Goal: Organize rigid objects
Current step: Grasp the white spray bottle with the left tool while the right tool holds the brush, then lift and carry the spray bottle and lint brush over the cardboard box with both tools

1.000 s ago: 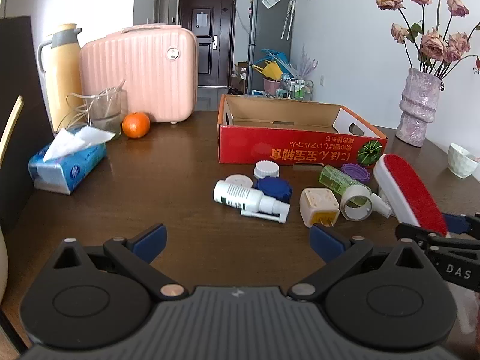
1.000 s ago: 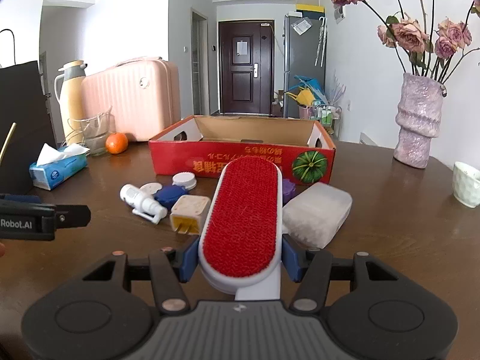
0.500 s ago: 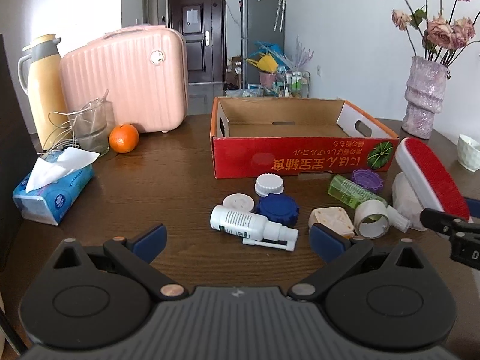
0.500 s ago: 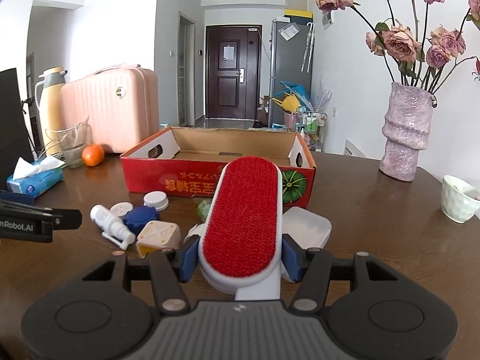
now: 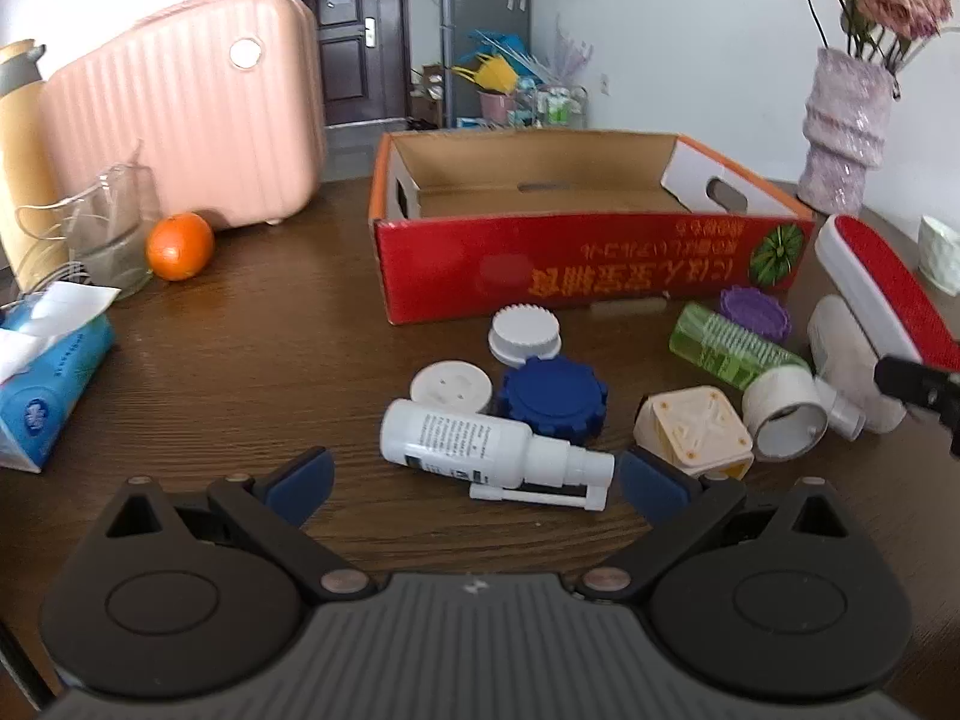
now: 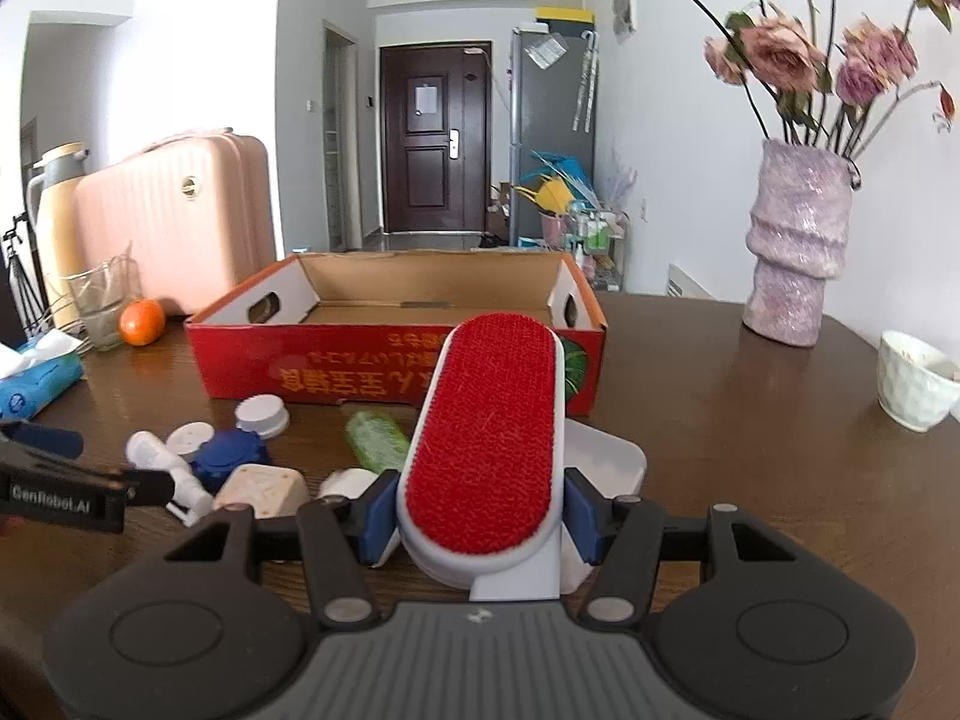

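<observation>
1 red-faced, white-bodied lint brush (image 6: 487, 427) sits clamped in the right gripper (image 6: 480, 516); the left gripper (image 5: 474, 480) gapes over 1 white spray bottle (image 5: 480, 447) beside 3 caps.

Left wrist view: camera sits behind the left gripper (image 5: 474, 474), low over the wooden table (image 5: 252, 372), angled down and forward. Near field: a white spray bottle (image 5: 480, 450) just ahead of the fingertips. Far field: a red cardboard box (image 5: 576, 264), then a dark door down the hallway.

Right wrist view: camera sits behind the right gripper (image 6: 480, 516), looking forward and slightly down across the table (image 6: 720, 396). A red lint brush (image 6: 489, 438) fills the centre foreground.

Shared: both see the box (image 6: 384, 360), bottle (image 6: 162, 468), a pink suitcase (image 5: 180, 120) (image 6: 174, 216) and an orange (image 5: 180, 246) (image 6: 142, 322). Each view catches the other gripper at its edge.
</observation>
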`<state>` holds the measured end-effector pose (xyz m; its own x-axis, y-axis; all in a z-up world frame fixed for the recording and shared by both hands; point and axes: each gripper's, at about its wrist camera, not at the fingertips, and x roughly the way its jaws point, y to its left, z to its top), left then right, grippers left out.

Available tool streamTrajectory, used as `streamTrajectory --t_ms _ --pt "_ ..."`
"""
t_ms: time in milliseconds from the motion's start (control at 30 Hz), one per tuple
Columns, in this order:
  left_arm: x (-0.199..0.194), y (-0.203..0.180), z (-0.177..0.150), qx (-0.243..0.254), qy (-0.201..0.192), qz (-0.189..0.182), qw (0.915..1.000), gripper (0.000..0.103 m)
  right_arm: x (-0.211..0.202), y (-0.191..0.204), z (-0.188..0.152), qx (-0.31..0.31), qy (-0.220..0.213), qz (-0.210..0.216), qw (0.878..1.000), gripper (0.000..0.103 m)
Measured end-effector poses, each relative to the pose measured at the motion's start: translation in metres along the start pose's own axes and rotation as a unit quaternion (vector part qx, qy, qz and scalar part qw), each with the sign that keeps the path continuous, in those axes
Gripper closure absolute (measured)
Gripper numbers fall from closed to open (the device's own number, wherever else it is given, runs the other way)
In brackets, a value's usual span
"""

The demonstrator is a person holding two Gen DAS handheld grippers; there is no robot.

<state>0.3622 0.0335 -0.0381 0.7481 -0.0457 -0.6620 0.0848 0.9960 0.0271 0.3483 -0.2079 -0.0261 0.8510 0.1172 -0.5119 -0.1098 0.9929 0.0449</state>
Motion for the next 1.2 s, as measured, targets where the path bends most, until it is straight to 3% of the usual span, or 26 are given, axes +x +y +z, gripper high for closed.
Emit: streamTrajectory --t_ms 400,633,1200 --pt "0.015 -0.006 0.001 0.043 -0.004 -0.010 0.9990 0.000 0.003 -0.018 -0.001 0.021 -0.003 -0.012 1.000 0.047" --pt "0.028 -0.005 0.002 0.044 0.007 -0.014 0.9989 0.000 0.007 -0.017 -0.002 0.020 0.003 -0.013 1.000 0.047" --pt "0.022 -0.008 -0.002 0.054 -0.033 -0.001 0.9980 0.005 0.000 -0.016 -0.002 0.015 -0.008 -0.003 1.000 0.047"
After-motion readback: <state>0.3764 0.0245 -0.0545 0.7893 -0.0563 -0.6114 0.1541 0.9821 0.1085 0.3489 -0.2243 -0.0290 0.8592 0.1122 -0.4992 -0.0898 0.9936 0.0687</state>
